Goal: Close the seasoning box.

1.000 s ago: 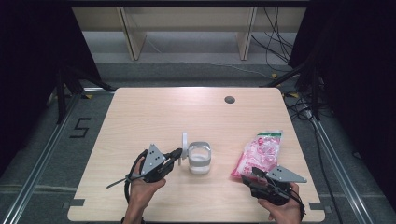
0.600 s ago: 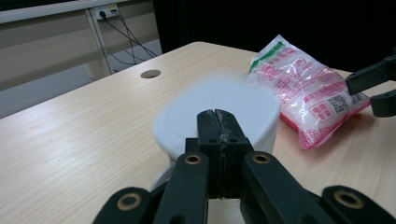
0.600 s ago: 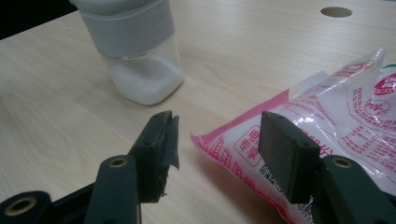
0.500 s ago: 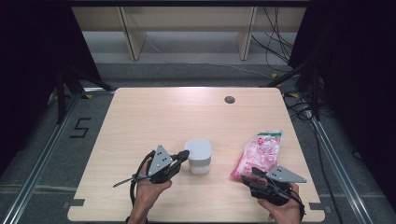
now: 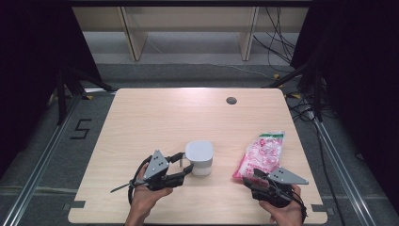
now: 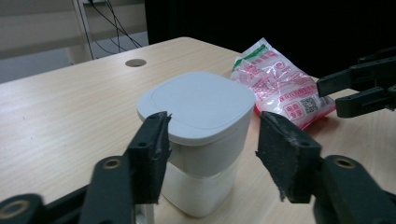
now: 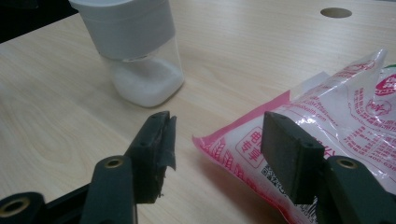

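Observation:
A white container (image 5: 199,157) with a clear lower part holding white powder stands near the table's front, its square lid (image 6: 201,105) down flat. My left gripper (image 5: 184,165) sits just left of it, and its jaws have just been opening. In the left gripper view they stand apart on either side of the lid, so the left gripper (image 6: 212,140) is open. A pink and clear printed bag (image 5: 263,153) lies to the right. My right gripper (image 5: 251,179) rests at the bag's near corner (image 7: 210,140), open, with nothing gripped.
A round cable hole (image 5: 231,100) sits near the table's far edge. Bare wood (image 5: 155,117) spreads behind and left of the container. Beyond the table are shelf legs and floor cables (image 5: 277,42); a "5" (image 5: 81,128) marks the floor at left.
The container's flip lid stood upright a second ago and now lies shut. The left gripper's jaws, closed at the lid before, have spread apart. The right gripper has not moved.

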`<act>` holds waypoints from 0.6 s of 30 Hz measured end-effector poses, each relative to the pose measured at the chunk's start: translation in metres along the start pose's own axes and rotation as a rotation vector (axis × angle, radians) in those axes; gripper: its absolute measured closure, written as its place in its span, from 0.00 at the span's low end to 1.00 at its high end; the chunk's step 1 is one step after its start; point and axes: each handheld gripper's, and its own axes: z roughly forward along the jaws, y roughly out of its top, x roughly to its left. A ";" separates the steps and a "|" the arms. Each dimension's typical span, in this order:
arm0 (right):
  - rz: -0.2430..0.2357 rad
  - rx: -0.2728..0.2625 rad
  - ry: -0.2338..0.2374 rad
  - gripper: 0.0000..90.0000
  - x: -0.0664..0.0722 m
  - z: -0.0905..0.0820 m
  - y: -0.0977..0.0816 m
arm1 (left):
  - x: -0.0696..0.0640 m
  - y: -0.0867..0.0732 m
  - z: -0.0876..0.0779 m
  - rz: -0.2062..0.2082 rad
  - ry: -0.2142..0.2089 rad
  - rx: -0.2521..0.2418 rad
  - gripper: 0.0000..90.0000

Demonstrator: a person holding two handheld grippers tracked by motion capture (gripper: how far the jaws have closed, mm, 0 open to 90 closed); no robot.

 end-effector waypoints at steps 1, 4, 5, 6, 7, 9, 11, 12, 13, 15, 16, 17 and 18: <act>0.009 -0.004 0.005 0.47 0.001 0.001 0.000 | -0.002 -0.001 0.000 -0.002 -0.003 -0.004 0.46; 0.013 -0.015 0.014 0.45 0.003 0.000 0.000 | -0.007 -0.003 -0.001 0.005 -0.014 0.007 0.41; 0.006 -0.013 0.011 0.44 0.003 0.001 0.000 | -0.009 -0.004 -0.002 0.009 -0.005 0.019 0.39; -0.005 -0.028 0.015 0.44 0.003 0.002 0.000 | -0.010 -0.005 -0.002 0.004 -0.007 0.018 0.39; 0.003 -0.010 0.005 0.44 0.005 0.001 0.000 | -0.012 -0.006 -0.002 0.008 -0.007 0.019 0.38; -0.009 -0.015 0.014 0.43 0.005 0.001 0.000 | -0.013 -0.008 -0.003 0.016 -0.011 0.018 0.38; -0.009 -0.015 0.017 0.43 0.007 0.002 0.000 | -0.015 -0.009 -0.004 0.016 -0.008 0.018 0.37; -0.012 -0.008 0.019 0.43 0.007 0.002 0.000 | -0.016 -0.010 -0.004 0.020 -0.004 0.017 0.37; -0.024 -0.015 0.019 0.42 0.007 0.001 0.001 | -0.017 -0.011 -0.004 0.011 -0.006 0.017 0.36; -0.016 -0.019 0.036 0.42 0.009 0.003 0.000 | -0.018 -0.013 -0.004 0.011 -0.013 0.020 0.35; -0.006 -0.021 0.044 0.41 0.010 0.002 0.000 | -0.019 -0.015 -0.004 0.016 -0.011 0.028 0.35; -0.034 -0.029 0.026 0.41 0.009 0.001 0.000 | -0.019 -0.016 -0.004 0.022 -0.012 0.030 0.35; -0.026 -0.025 0.038 0.41 0.010 0.002 0.000 | -0.020 -0.018 -0.003 0.012 -0.023 0.023 0.34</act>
